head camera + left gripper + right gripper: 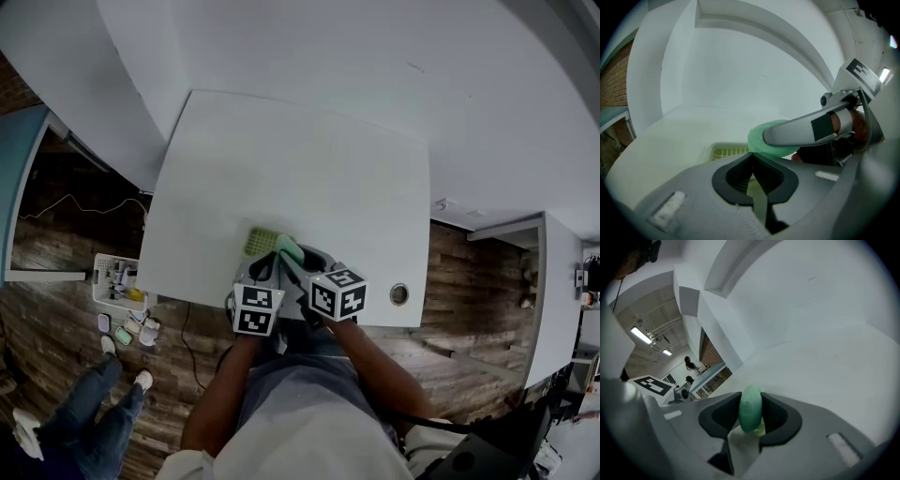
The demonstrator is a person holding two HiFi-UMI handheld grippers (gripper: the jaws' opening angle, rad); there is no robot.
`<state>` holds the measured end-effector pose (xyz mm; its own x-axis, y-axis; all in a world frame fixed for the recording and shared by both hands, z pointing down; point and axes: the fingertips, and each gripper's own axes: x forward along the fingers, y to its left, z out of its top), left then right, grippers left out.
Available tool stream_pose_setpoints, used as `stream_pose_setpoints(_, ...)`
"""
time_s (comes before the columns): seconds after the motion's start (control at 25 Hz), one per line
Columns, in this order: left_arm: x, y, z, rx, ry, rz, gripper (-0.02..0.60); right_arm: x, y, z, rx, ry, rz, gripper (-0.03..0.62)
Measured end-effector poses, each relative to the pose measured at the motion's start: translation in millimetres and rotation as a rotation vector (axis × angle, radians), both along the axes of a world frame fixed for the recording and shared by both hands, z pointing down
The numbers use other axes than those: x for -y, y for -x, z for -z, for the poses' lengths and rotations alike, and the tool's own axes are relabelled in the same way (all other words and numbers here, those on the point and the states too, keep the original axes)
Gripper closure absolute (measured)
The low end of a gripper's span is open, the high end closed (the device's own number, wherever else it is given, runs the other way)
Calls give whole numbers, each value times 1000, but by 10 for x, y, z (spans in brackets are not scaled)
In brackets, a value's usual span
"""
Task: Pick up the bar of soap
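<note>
Overhead, two close-ups; all seemingly share soap [751, 408]

No readable text, labels or numbers

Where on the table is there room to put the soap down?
Most of the white table is bare: the wide stretch beyond the soap dish to the far edge, and both sides, rightward up to the round hole. It is crowded only at the near edge, where the left gripper, right gripper, dish and bar of soap bunch together.
</note>
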<state>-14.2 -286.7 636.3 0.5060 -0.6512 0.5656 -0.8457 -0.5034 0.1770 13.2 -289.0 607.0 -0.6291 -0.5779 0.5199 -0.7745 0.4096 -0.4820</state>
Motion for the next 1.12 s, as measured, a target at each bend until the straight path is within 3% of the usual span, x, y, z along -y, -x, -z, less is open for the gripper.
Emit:
stream_pose_setpoints(0.48,118,87,609,-90,-95,54,580,48,-23,545,31,-120,1,467)
stream_pose_setpoints(1.12,195,129,1277,-146,-204,67,580,44,-47,1011,20,-206,20,467)
